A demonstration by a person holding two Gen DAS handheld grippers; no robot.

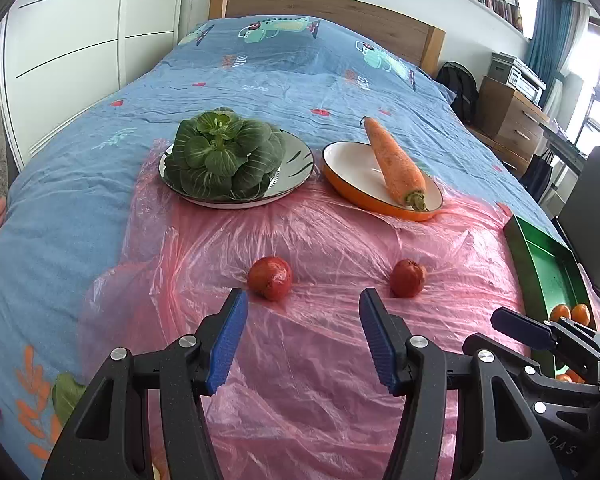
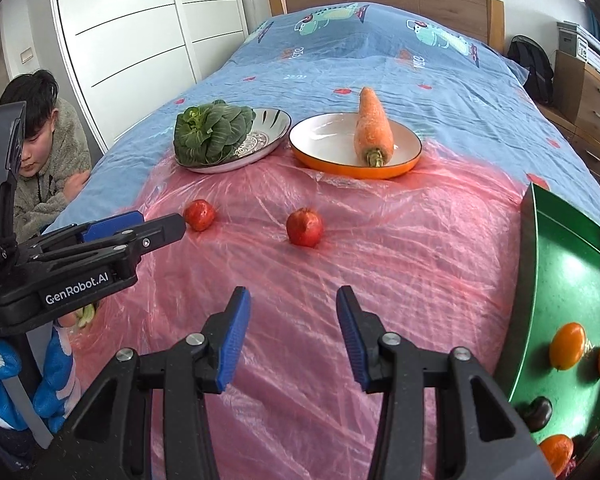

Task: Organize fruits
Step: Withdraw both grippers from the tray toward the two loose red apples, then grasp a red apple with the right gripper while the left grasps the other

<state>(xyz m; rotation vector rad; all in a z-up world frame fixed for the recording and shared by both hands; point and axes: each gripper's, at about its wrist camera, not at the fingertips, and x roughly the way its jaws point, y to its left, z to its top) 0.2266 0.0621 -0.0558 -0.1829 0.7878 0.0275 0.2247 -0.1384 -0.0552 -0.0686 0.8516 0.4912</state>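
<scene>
Two red pomegranates lie on the pink plastic sheet: the left one (image 1: 270,278) (image 2: 199,214) and the right one (image 1: 408,278) (image 2: 305,227). A green tray (image 1: 540,264) (image 2: 560,272) at the right holds several oranges (image 2: 567,345) and a dark fruit (image 2: 538,412). My left gripper (image 1: 302,300) is open and empty, just short of the pomegranates. My right gripper (image 2: 292,300) is open and empty, nearer than the right pomegranate and left of the tray. The left gripper's fingers (image 2: 156,230) also show in the right wrist view.
A patterned plate (image 1: 296,168) (image 2: 268,128) holds a leafy green vegetable (image 1: 220,152) (image 2: 210,130). An orange-rimmed bowl (image 1: 352,168) (image 2: 324,136) holds a carrot (image 1: 396,160) (image 2: 373,124). A person (image 2: 44,160) sits by the bed's left side. A wardrobe, drawers and chair surround the bed.
</scene>
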